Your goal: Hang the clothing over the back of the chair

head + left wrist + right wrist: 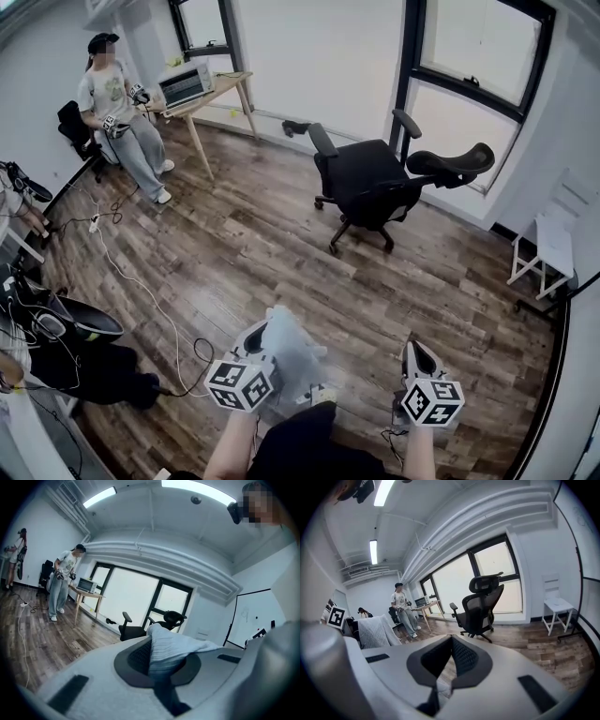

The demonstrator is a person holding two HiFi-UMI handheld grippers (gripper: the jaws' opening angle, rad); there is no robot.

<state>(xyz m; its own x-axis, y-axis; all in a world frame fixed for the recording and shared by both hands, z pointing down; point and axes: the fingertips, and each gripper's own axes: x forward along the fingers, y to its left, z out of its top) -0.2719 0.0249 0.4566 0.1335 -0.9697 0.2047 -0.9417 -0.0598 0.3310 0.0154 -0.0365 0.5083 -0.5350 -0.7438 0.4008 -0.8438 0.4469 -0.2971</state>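
Some clothing [292, 354] hides behind the left tongs [255, 339].

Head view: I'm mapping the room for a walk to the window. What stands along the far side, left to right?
person → desk → black chair → white chair
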